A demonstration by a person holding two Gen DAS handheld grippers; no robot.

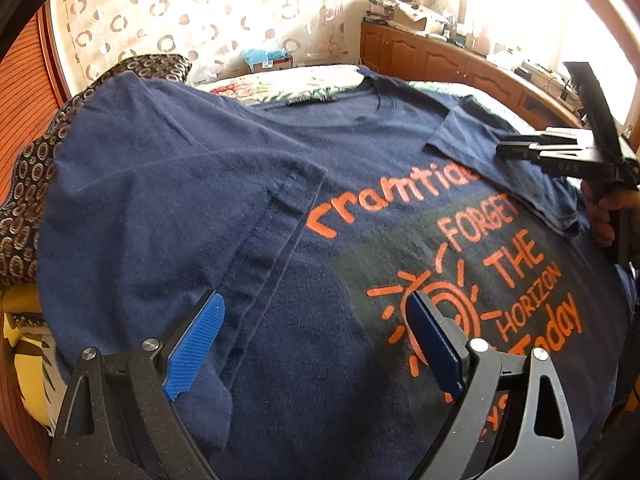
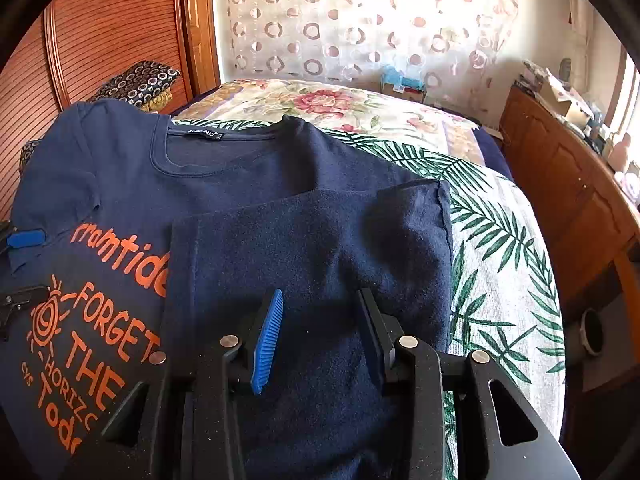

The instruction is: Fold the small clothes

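Navy T-shirt lies face-up on the bed, collar at the far end, orange print showing in the middle. Both side panels are already turned in over the chest: the left panel covers the left third, its hem edge running beside the print; the right panel lies flat over the right third and hides the end of the top line of lettering.

Left gripper: jaws wide apart, hovering over the near part of the shirt, nothing between the pads. The left pad sits above the left panel's edge, the right pad above the sun graphic. Looks parked to keep out of the way rather than pinning anything; can't tell if it touches the cloth.

Right gripper: jaws partly open, with no cloth pinched between the pads. It points down at the middle of the right panel, low over it. My read: it has let the panel go so the fold lies on its own. The panel sits square with a clean far edge, so the drop looks good.

Left view shows the right gripper's body at the far right edge, with the person's hand on its handle.

Likely next: take the near hem with both grippers and fold toward the collar. Risk: soft knit, panels could slide open when the hem lifts.
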